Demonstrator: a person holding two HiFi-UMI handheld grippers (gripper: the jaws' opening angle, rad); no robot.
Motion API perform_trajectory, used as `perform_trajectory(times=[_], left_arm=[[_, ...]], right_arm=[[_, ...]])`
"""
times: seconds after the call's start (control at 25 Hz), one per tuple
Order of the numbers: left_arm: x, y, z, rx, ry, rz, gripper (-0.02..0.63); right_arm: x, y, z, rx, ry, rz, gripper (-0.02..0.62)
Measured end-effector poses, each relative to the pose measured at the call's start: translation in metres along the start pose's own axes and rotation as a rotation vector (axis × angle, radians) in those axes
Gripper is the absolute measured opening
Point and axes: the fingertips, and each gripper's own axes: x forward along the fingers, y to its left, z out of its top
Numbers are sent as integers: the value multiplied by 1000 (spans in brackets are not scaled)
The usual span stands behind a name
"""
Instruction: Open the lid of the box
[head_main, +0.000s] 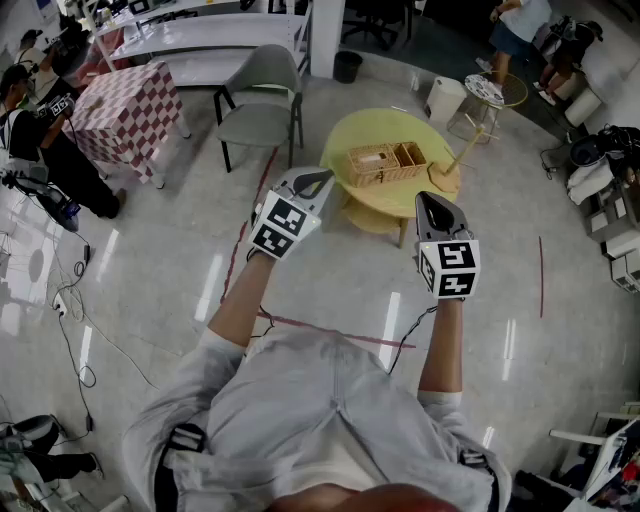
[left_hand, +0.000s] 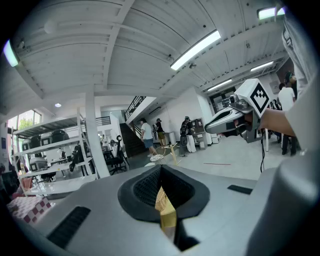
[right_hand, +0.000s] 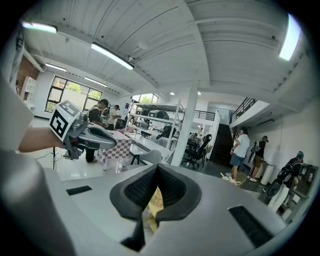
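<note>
— How are the arms held?
— Both stretched forward, left gripper (head_main: 322, 178) and right gripper (head_main: 427, 198) nearly level (jaws pressed together, empty).
— The box?
— The woven box (head_main: 385, 163) sits mid-bench (head_main: 380, 125), ahead of both grippers, untouched.

Round yellow counter (head_main: 350, 135) stands on pale glossy floor (head_main: 300, 290), ahead of both sets of jaws.
- Wooden box (head_main: 385, 163) near the counter's middle, ahead and right of the left gripper (head_main: 320, 179) jaws.
- Wooden block with slanted stick (head_main: 446, 174) at the edge, just beyond the right gripper (head_main: 429, 198) jaws.
- Lower shelf (head_main: 372, 217) between the two sets of jaws.
</note>
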Motion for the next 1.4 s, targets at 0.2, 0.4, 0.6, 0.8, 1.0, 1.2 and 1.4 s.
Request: perform_trajectory(times=[0.2,0.4,0.6,0.8,1.0,1.2,1.4], left_arm=[[1,-3,-7,-28,10,5,29],[5,-15,-8,-33,22,16,29],[9,-30,-7,-42,35,44,29],[13,-46,-7,-51,43,81,29],[18,-61,-7,-72,50,98,29],[30,-58,-5,-71,62,109,29],[49,-37,-17,-80,73,103,29]], right_arm=[[0,-2,-4,5,0,7,23],[-7,-12,-12,22,-4,14,23],[-19,-28,-18,56,-39,25,23],[-31,-41,-25,92,-77,56,23],[-36,-41,-30,117,-101,142,23],[-26,-50,-36,130,-81,187,23],[5,-54,-41,123,-62,191,23]])
